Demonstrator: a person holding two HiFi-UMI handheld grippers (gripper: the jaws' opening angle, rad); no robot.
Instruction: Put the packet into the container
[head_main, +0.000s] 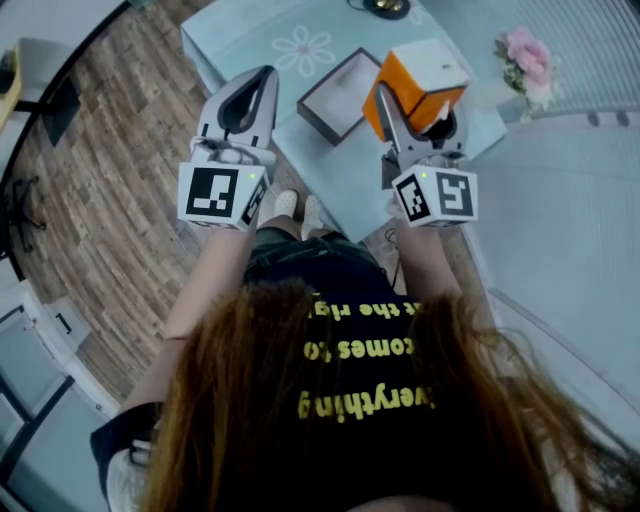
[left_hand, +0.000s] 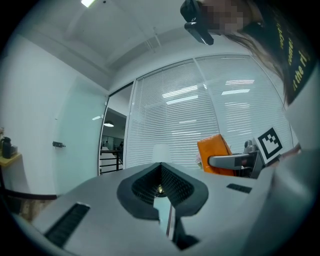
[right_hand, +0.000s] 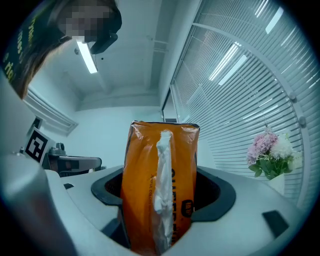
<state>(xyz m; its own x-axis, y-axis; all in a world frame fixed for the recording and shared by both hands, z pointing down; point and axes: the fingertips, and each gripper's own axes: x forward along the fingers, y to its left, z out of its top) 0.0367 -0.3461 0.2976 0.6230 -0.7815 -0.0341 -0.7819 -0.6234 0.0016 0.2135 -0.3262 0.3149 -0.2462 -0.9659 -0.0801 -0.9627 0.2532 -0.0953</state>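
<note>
Head view: carry step, with the packet lifted but not yet delivered. The right gripper has its fingers pinched on the orange packet, which is held upright above the pale table. The right gripper view confirms this: the packet stands between the two jaws, its white seam facing the camera. The open container, a dark-rimmed box, lies just beside the packet at about 9 o'clock. The left gripper hangs at 9 o'clock of the container, its fingers pressed together on nothing.

Judged next move: shift the packet toward 9 o'clock until it is over the opening, lower it, then part the jaws. The tall packet may need tilting to lie flat.

Not resolved:
- The packet covers the container's 3 o'clock edge.
- Neither gripper view shows the container.
- The packet's lower end is hidden by the jaws.
- A dark object at 12 o'clock is cut off by the frame.
- Pink flowers stand at 2 o'clock.
</note>
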